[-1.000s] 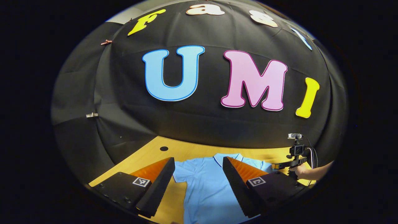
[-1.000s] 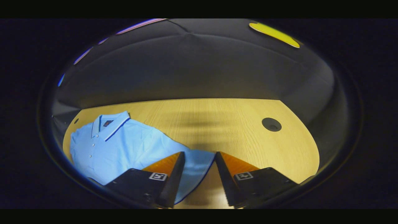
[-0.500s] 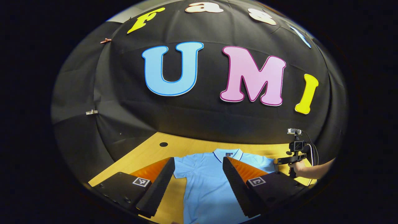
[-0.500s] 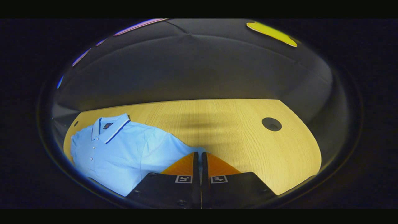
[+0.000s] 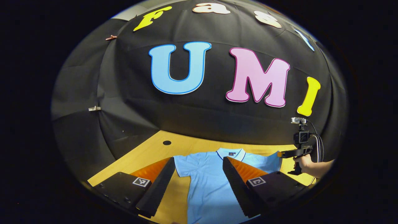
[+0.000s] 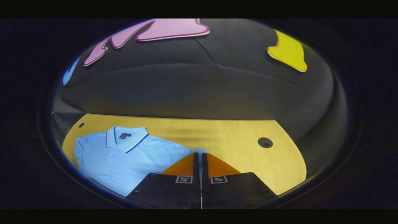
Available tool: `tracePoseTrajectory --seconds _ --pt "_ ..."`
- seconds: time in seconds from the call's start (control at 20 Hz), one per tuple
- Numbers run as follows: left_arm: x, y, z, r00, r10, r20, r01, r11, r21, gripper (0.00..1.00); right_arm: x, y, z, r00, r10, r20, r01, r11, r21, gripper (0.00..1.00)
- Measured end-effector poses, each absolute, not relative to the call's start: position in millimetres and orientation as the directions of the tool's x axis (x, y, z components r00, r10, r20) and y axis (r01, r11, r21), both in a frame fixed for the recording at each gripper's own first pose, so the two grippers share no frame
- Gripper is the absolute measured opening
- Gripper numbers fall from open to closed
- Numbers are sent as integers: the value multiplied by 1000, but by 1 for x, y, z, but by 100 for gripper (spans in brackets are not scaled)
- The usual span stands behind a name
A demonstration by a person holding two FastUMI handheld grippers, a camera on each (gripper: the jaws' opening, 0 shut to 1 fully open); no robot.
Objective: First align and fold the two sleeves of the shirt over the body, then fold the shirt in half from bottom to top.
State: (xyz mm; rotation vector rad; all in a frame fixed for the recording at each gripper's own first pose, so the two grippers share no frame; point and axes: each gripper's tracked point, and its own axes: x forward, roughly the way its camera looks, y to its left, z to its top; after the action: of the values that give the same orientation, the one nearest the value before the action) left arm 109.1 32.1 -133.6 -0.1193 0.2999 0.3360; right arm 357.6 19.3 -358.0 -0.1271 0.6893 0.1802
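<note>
Shirt (image 6: 124, 155): light blue polo, flat on tabletop (image 6: 236, 137), collar toward far edge. Left gripper (image 5: 197, 174): jaws spread, over the body near the left sleeve. Right gripper (image 6: 200, 161): jaws pressed together, pinching right sleeve (image 6: 199, 151) edge; hand (image 5: 306, 161) holding it.

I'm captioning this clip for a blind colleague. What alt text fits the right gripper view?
The hand-held gripper is shut on the tip of a sleeve of a light blue polo shirt. The shirt lies face up on a wooden table, collar toward the black cloth wall.
</note>
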Motion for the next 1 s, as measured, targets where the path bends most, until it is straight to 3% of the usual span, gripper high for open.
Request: tracePoseTrajectory --seconds 0.35,0.4,0.5,0.55,0.6,0.75,0.8,0.85,0.9,0.95,1.0 --pt "82 61 -139 886 340 -314 -385 918 -91 98 321 131 -345 737 231 -636 -357 931 -76 6" --pt "76 66 -142 883 346 -318 -393 914 -97 98 313 149 -348 723 253 -642 -381 922 -66 1" --pt "68 78 -147 874 362 -324 -412 905 -102 98 294 183 -354 692 301 -656 -429 903 -38 6" --pt "65 84 -150 870 369 -326 -421 901 -103 98 281 201 -356 672 336 -660 -455 890 -10 1" --pt "62 90 -153 866 377 -328 -429 897 -103 98 267 224 -362 638 386 -667 -489 871 36 12" --pt "59 105 -165 860 386 -332 -440 892 -102 97 224 266 -372 546 498 -673 -554 818 156 22" --pt "62 108 -169 860 384 -335 -438 893 -100 97 210 269 -372 533 512 -673 -564 808 168 30" --pt "65 112 -174 861 382 -335 -435 895 -99 97 197 268 -369 528 521 -670 -571 802 174 42" --pt "70 114 -179 863 375 -338 -429 898 -98 97 190 263 -369 536 517 -667 -568 806 168 61" --pt "78 115 -183 866 368 -337 -421 902 -95 97 184 255 -369 545 513 -663 -562 810 165 64" --pt "87 118 -189 870 362 -335 -412 907 -92 97 180 244 -367 559 503 -659 -554 818 155 85"
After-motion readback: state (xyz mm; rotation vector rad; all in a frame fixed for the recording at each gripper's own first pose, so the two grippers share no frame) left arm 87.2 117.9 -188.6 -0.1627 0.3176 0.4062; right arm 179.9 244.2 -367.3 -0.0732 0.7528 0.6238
